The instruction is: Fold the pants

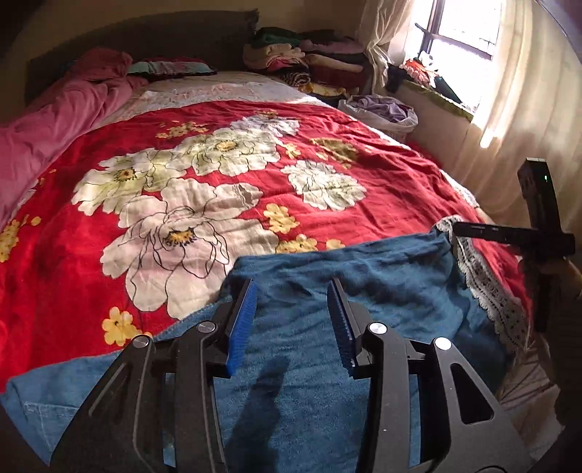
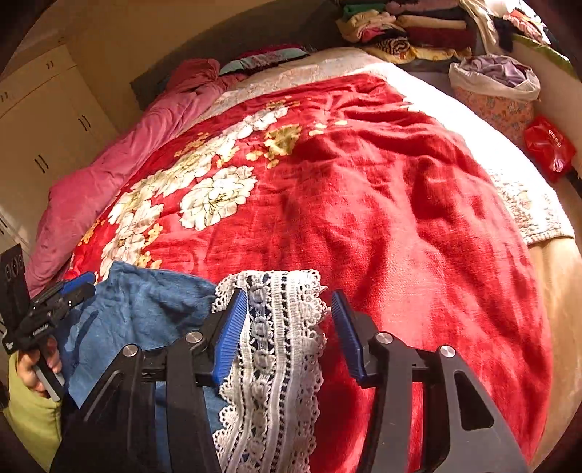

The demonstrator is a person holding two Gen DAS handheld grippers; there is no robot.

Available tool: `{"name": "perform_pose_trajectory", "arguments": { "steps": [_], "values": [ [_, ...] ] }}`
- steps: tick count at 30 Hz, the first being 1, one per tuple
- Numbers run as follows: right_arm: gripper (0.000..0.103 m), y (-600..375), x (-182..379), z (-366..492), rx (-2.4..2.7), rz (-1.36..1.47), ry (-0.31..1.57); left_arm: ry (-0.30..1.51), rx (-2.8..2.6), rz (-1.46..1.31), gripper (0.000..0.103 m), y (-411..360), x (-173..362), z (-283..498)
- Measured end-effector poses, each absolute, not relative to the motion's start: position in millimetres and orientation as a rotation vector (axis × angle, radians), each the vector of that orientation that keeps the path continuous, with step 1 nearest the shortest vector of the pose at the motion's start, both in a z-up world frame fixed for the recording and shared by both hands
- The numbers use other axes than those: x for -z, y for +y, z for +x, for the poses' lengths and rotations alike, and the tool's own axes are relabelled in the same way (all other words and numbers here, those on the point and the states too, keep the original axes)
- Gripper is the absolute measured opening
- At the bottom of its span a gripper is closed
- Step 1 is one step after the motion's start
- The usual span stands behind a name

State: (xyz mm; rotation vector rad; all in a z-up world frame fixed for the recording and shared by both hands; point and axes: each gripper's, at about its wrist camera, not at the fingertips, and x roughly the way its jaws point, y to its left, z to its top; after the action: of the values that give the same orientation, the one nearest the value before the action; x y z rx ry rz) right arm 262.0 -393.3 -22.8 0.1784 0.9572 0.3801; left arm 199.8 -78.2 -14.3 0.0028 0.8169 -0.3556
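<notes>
The left tool is hovering with its blue pads standing partly apart, nothing pressed between them; the blue denim pants are lying just beneath and beyond its tips. The right tool is likewise standing partly open, its pads flanking the white lace trim at the edge of the pants without visibly clamping it; the left pad is sitting right against the lace, the right pad a little off it.

The pants are lying spread across the near end of the bed, on top of a red blanket printed with large white flowers. The lace border is running along the side of the pants towards the right tool, and a stitched pocket is showing at the other end, near the left tool.

In the right wrist view a hand is gripping the left tool's handle at the left edge.

Farther off, a pink quilt is bunching along the left of the bed, and a pile of folded clothes is sitting by the sunlit window.
</notes>
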Motion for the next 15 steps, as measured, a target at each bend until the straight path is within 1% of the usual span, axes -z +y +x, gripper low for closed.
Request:
{"name": "perform_pose_trajectory", "arguments": {
  "steps": [1, 2, 3, 4, 5, 6, 7, 8, 11, 13, 14, 15],
  "values": [
    [0.047, -391, 28, 265, -0.38, 0.169, 0.966, 0.834, 0.346, 0.025, 0.033, -82, 20, 201],
    [0.047, -390, 33, 267, -0.381, 0.168, 0.971, 0.848, 0.334, 0.041, 0.036, -84, 25, 202],
    [0.047, -389, 38, 269, -0.392, 0.171, 0.976, 0.859, 0.321, 0.047, 0.042, -84, 29, 203],
    [0.046, -388, 41, 268, -0.393, 0.172, 0.976, 0.87, 0.317, 0.045, 0.045, -83, 33, 204],
    [0.038, -387, 41, 265, -0.404, 0.175, 0.972, 0.879, 0.318, 0.037, 0.045, -82, 36, 206],
    [0.034, -386, 39, 262, -0.419, 0.165, 0.967, 0.883, 0.315, 0.03, 0.045, -80, 38, 207],
    [0.027, -382, 37, 258, -0.433, 0.139, 0.955, 0.885, 0.314, 0.023, 0.045, -79, 39, 208],
    [0.024, -378, 33, 253, -0.443, 0.11, 0.941, 0.885, 0.312, 0.018, 0.045, -78, 40, 208],
    [0.019, -372, 18, 239, -0.458, 0.052, 0.868, 0.874, 0.302, 0.005, 0.045, -77, 38, 207],
    [0.019, -379, 2, 236, -0.45, 0.071, 0.815, 0.861, 0.274, -0.005, 0.045, -75, 35, 207],
    [0.019, -381, -5, 238, -0.444, 0.062, 0.797, 0.856, 0.251, -0.014, 0.049, -72, 35, 208],
    [0.019, -381, -10, 240, -0.439, 0.038, 0.777, 0.858, 0.239, -0.029, 0.051, -69, 34, 210]
  ]
}}
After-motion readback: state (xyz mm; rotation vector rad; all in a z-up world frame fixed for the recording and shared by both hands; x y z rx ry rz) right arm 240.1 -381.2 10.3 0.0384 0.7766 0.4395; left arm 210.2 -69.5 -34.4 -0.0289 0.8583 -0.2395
